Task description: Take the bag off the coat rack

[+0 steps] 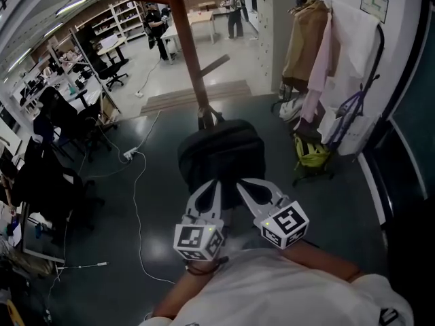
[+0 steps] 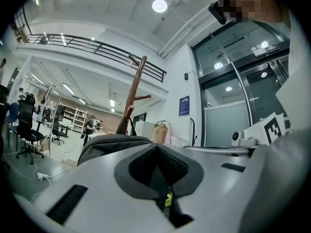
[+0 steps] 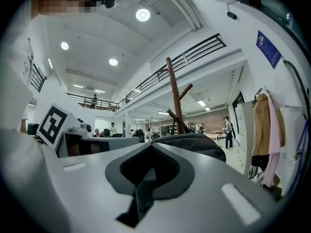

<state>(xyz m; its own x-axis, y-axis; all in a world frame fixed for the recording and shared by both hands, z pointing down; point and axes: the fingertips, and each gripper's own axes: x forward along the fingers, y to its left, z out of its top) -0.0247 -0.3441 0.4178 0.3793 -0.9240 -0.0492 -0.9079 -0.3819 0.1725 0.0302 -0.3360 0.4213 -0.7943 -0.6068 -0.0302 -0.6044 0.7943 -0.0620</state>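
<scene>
Grey pads of the left gripper [image 1: 215, 187] and the right gripper [image 1: 250, 185] are pressed together with nothing seen between them. Both tips nose the lower edge of the black fabric backpack [image 1: 221, 151], apparently to take its weight from below. That backpack hangs by its top loop on the near side of the brown wooden coat rack [image 1: 187, 46], bulging and closed, its contents hidden.
</scene>
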